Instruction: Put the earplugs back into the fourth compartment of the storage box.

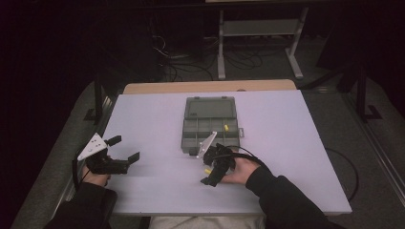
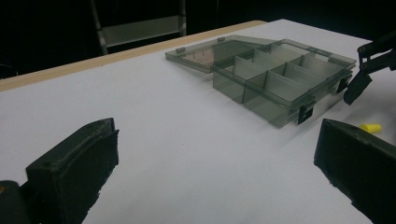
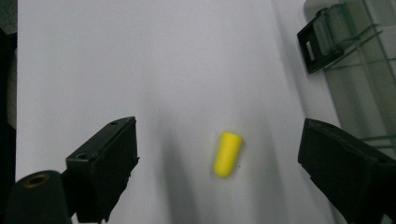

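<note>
So the right gripper (image 1: 208, 175) was sitting low over the white table (image 1: 157, 191), near the front edge, jaws spread wide apart with nothing in them. Looking along its jaws, a little yellow plug (image 3: 228, 154) was lying on the table right between them, not touching either one. From above you could just catch that yellow bit (image 1: 207, 170) tucked under the gripper. The person's right hand (image 1: 241, 169) was wrapped around the back of it, dark sleeve coming in from the bottom.

Just beyond that gripper was the grey compartment box (image 1: 210, 125), lid flipped open and lying flat behind it. Its black latch (image 3: 322, 39) was close to the right gripper's far jaw. There was another small yellow piece (image 1: 226, 127) in one of the compartments on the right side of the box.

The left gripper (image 1: 125, 149) was well off to the left side of the table, jaws also open and empty, pointed across toward the box (image 2: 280, 77). From its camera you could see the yellow plug (image 2: 371, 127) on the table near the box's front corner.
</note>
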`<action>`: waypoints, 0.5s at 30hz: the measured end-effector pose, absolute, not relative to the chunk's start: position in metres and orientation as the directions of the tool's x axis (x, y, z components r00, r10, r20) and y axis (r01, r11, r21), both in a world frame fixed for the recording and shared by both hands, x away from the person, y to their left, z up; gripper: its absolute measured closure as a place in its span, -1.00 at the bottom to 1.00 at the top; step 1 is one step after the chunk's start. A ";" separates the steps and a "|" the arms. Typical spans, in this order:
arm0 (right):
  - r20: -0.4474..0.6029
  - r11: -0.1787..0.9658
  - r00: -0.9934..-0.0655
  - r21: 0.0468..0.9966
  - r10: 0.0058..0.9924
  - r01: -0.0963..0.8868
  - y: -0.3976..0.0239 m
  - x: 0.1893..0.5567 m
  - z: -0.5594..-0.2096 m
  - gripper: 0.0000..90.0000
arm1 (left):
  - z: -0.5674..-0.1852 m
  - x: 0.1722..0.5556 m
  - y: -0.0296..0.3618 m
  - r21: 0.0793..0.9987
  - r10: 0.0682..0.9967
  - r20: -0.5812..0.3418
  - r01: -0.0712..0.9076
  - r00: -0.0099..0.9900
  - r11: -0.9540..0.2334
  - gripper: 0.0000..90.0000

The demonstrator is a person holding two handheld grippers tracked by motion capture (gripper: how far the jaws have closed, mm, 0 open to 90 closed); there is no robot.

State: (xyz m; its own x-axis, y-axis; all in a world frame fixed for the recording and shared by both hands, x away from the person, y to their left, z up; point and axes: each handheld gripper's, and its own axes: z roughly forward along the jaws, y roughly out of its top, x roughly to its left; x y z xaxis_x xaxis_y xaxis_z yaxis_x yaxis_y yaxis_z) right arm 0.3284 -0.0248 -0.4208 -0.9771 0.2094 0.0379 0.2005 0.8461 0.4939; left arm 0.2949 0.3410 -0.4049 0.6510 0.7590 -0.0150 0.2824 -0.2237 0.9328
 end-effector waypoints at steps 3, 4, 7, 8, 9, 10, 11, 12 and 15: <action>0.040 0.852 -0.977 0.483 0.211 0.203 -0.024 0.329 -0.424 -0.69 | -0.405 0.295 0.341 0.933 0.758 -0.014 0.282 0.652 -0.224 -1.00; 0.040 0.853 -0.977 0.482 0.208 0.201 -0.024 0.329 -0.425 -0.67 | -0.405 0.295 0.341 0.933 0.758 -0.015 0.282 0.652 -0.224 -1.00; 0.045 0.856 -0.976 0.473 0.214 0.209 -0.023 0.328 -0.426 -0.46 | -0.405 0.295 0.341 0.933 0.758 -0.015 0.283 0.652 -0.224 -1.00; 0.049 0.856 -0.977 0.475 0.206 0.205 -0.023 0.329 -0.427 -0.41 | -0.405 0.295 0.341 0.933 0.758 -0.015 0.283 0.652 -0.224 -1.00; 0.052 0.857 -0.978 0.475 0.203 0.203 -0.023 0.329 -0.427 -0.32 | -0.405 0.295 0.341 0.933 0.758 -0.015 0.283 0.652 -0.224 -1.00; 0.053 0.856 -0.978 0.476 0.203 0.203 -0.023 0.329 -0.427 -0.24 | -0.405 0.295 0.341 0.933 0.758 -0.015 0.283 0.652 -0.224 -1.00; 0.056 0.855 -0.977 0.475 0.206 0.207 -0.024 0.329 -0.426 -0.18 | -0.405 0.295 0.341 0.933 0.758 -0.015 0.282 0.652 -0.224 -1.00; 0.056 0.855 -0.977 0.474 0.207 0.208 -0.024 0.329 -0.426 -0.13 | -0.405 0.295 0.341 0.933 0.758 -0.015 0.283 0.652 -0.224 -1.00; 0.052 0.853 -0.977 0.478 0.208 0.208 -0.025 0.330 -0.426 0.05 | -0.405 0.295 0.341 0.933 0.759 -0.015 0.283 0.651 -0.224 -1.00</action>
